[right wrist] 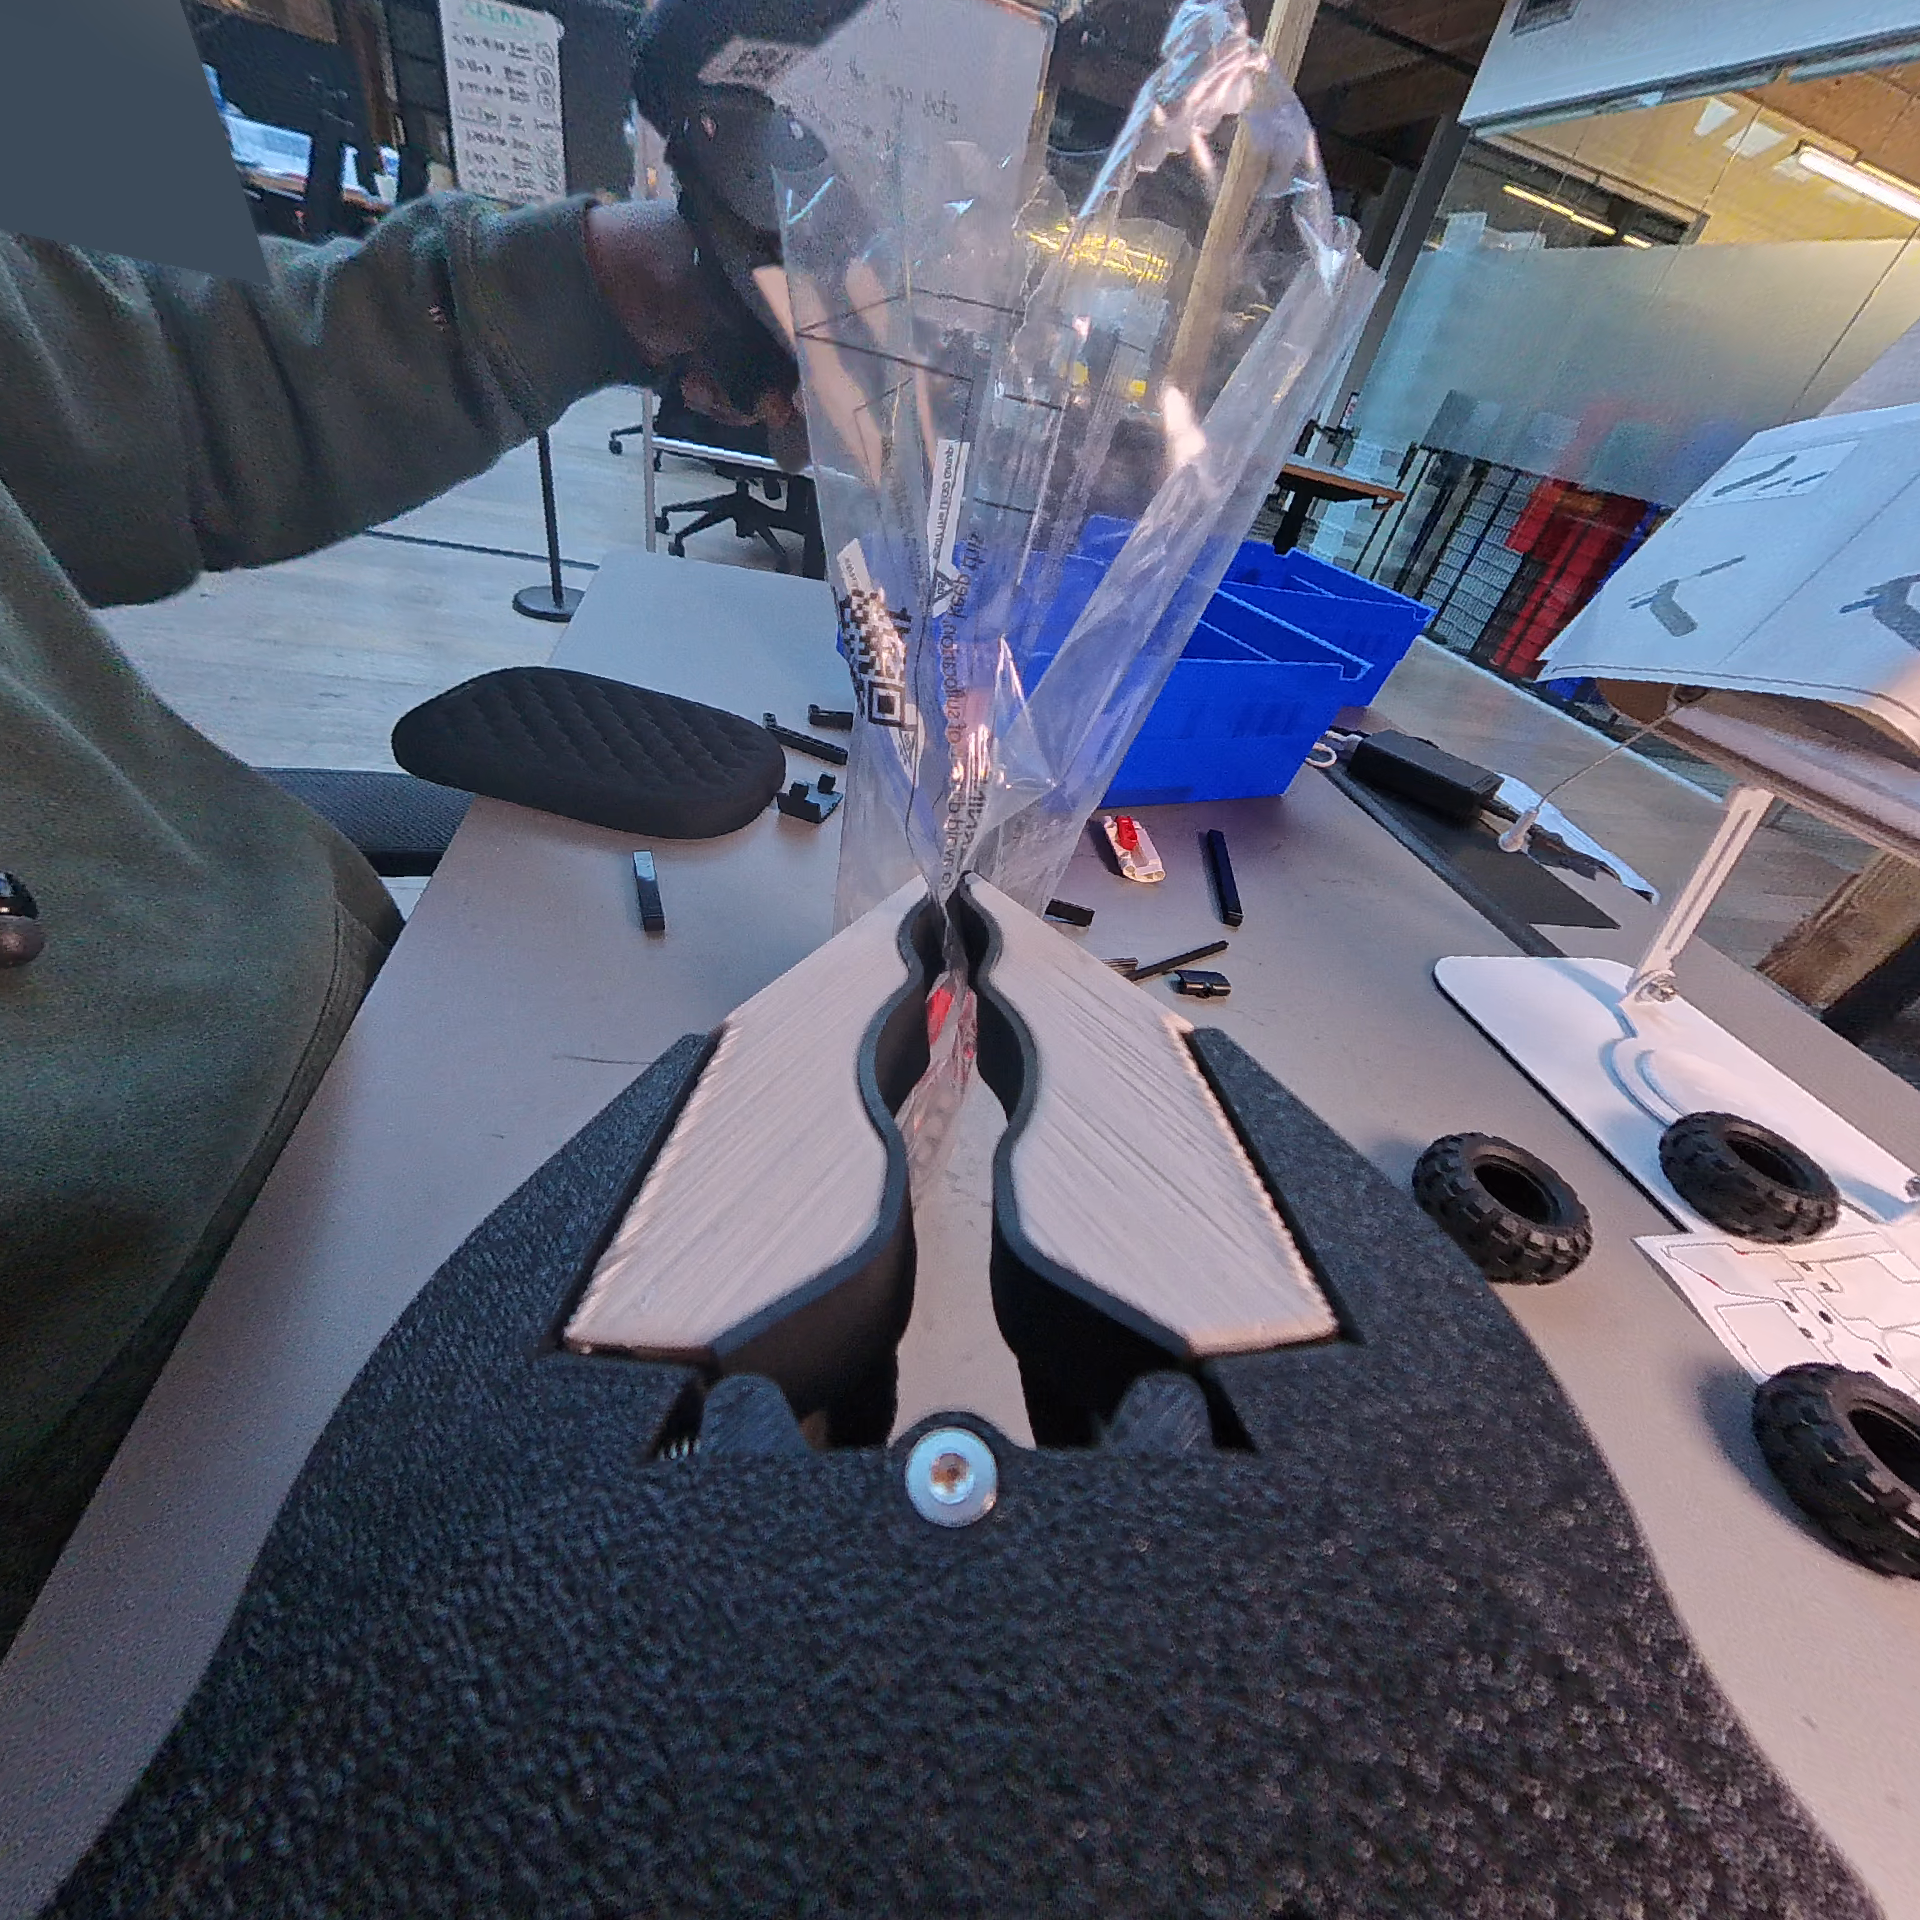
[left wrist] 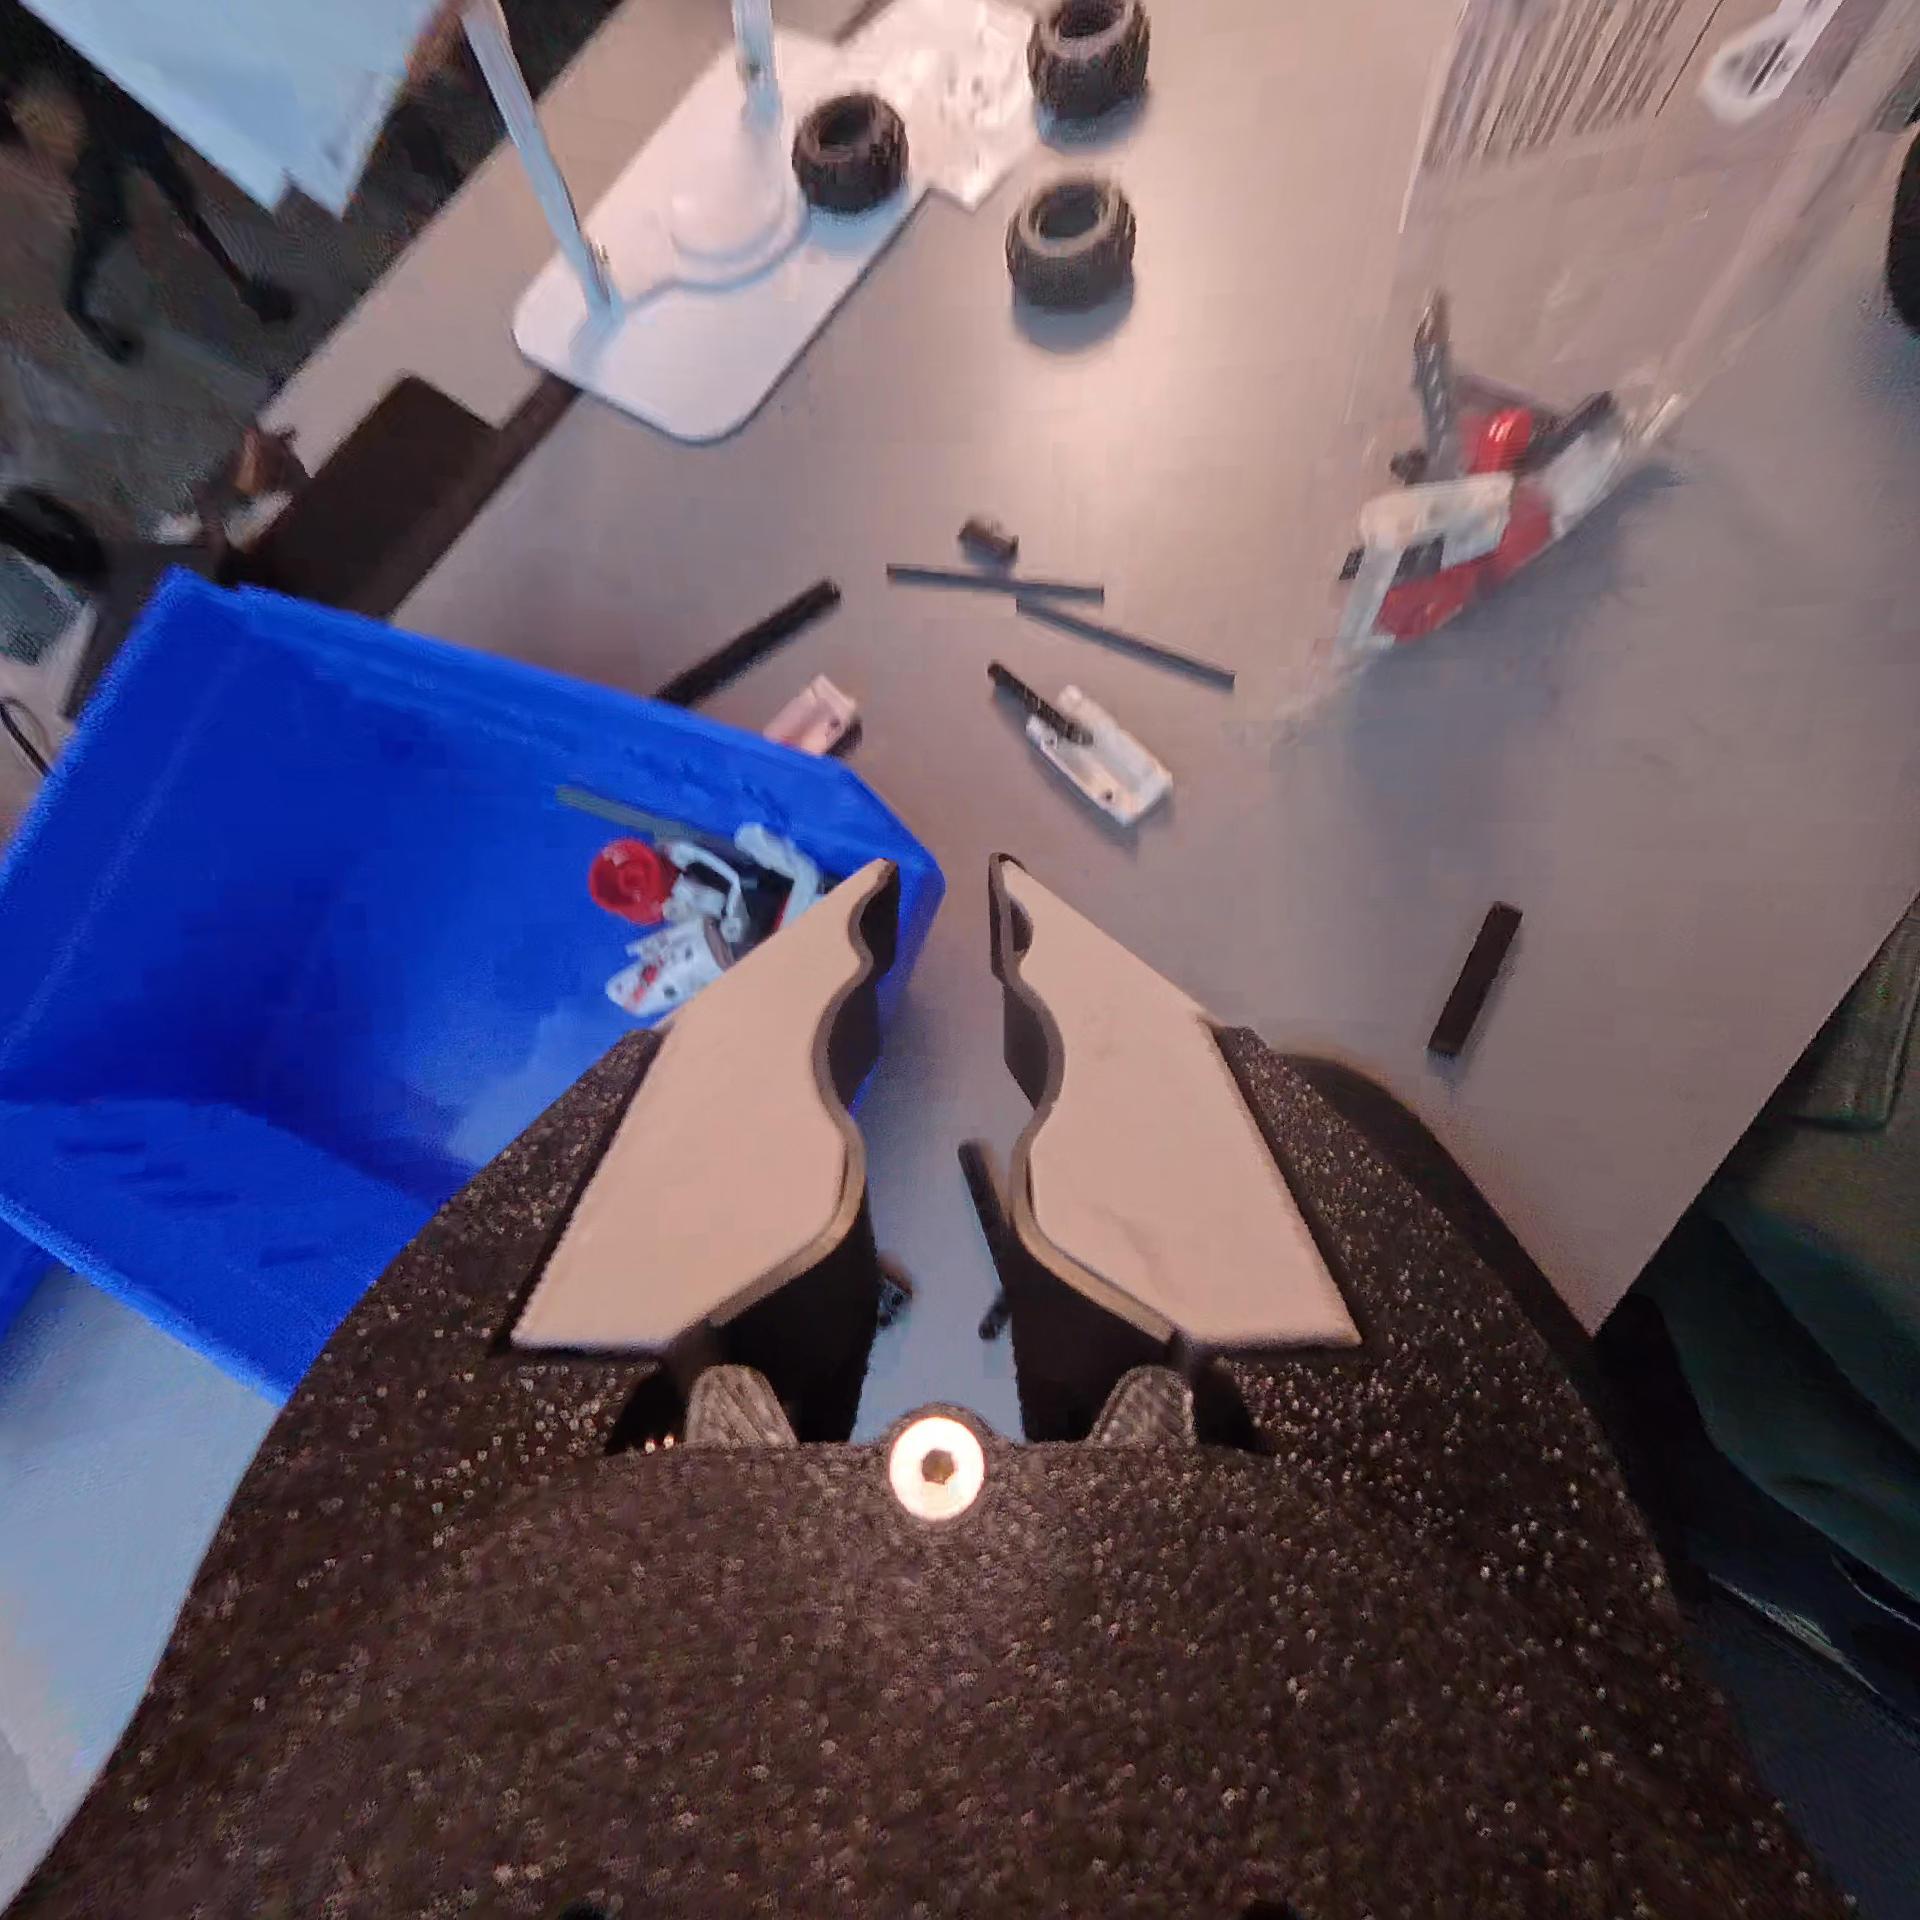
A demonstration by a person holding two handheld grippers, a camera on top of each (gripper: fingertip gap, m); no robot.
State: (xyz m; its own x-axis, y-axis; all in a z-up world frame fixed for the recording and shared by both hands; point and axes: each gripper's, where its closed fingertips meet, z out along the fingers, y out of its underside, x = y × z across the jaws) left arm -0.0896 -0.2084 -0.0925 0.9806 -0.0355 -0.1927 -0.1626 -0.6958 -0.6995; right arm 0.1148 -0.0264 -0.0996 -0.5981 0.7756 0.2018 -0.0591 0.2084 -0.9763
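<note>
The grey tabletop (right wrist: 520, 1039) stands in an open workspace with a pale wood floor (right wrist: 312, 644), where black office chairs (right wrist: 727, 509) and a stanchion post (right wrist: 549, 520) stand behind it. To the right runs a frosted glass partition (right wrist: 1610, 343), with warm ceiling strip lights (right wrist: 1860, 182) beyond it. A whiteboard (right wrist: 504, 99) hangs far back on the left.

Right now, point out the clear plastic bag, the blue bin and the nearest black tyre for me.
clear plastic bag (right wrist: 997, 436): right wrist view, on its crinkled middle above the shut fingers.
blue bin (left wrist: 312, 935): left wrist view, on its inner wall.
black tyre (right wrist: 1501, 1205): right wrist view, on its knobbly tread.
</note>
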